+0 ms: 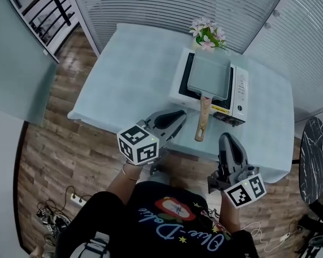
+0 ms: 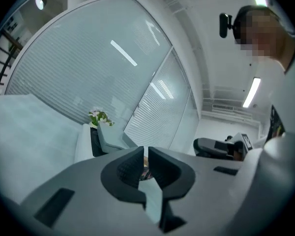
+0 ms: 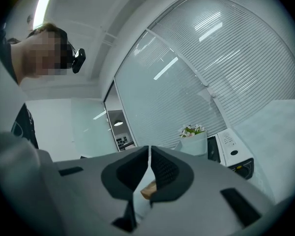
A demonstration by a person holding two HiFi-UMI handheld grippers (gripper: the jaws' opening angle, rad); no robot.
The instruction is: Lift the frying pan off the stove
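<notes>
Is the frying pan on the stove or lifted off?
On it: the frying pan rests flat on the stove, its handle sticking out, ungripped.

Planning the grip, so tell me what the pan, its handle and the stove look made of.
The pan looks like coated metal: matte grey, flat, no glare. Its handle looks like wood, going by the light brown, uneven tone. The stove has a smooth white casing, plastic or painted metal; I cannot tell which.
</notes>
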